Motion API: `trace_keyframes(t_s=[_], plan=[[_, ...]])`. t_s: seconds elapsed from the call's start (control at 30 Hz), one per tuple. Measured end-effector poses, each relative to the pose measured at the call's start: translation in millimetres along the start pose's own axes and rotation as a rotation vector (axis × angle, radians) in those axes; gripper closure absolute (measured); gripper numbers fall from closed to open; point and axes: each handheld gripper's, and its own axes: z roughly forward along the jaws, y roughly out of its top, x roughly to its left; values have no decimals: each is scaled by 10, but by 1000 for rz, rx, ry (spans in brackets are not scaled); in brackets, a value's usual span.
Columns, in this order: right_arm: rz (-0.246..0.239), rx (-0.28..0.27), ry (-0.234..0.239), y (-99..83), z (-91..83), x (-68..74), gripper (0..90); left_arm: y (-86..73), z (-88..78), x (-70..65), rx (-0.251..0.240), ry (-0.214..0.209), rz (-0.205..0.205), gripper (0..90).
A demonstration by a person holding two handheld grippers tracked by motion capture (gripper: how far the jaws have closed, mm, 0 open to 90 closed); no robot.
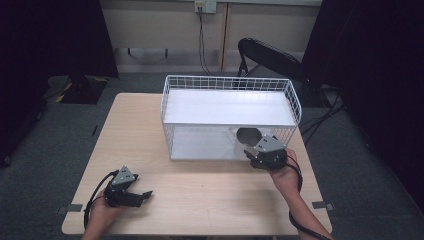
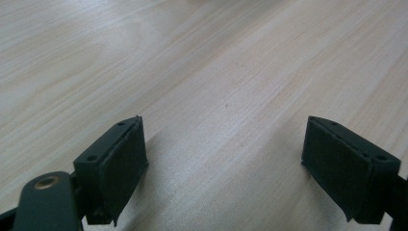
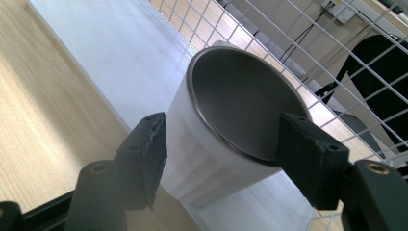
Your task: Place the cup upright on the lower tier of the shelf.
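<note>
One cup, one wire basket, two grippers on the counter (image 1: 200, 195).
Left gripper (image 1: 145, 195) released, nothing between its jaws. Right gripper (image 3: 219, 149) spread around the single white cup (image 3: 226, 130), pads apart from it; cup stands in the basket's (image 1: 230, 82) lower compartment.

The cup (image 1: 248, 136) stands in the lower shelf of the wire rack (image 1: 229, 82) at its right end, the rack on the table's (image 1: 200, 200) far half.
</note>
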Motion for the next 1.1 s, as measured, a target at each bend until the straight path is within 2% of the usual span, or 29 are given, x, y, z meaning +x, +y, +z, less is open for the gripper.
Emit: trace_keyframes(t_s=[0.3,0.43,0.5,0.73,1.1], plan=[[17,-10,-2,-36,-147,-15,359,2,4,2,-2,2,-1,151],[18,-11,27,-79,-243,-3,441,5,6,3,-1,3,-3,151],[19,-15,39,-94,-259,15,449,5,7,3,0,3,-3,151],[28,1,72,-130,-167,101,447,8,7,3,1,3,-4,151],[31,6,69,-119,-55,111,428,8,8,5,1,3,-3,151]])
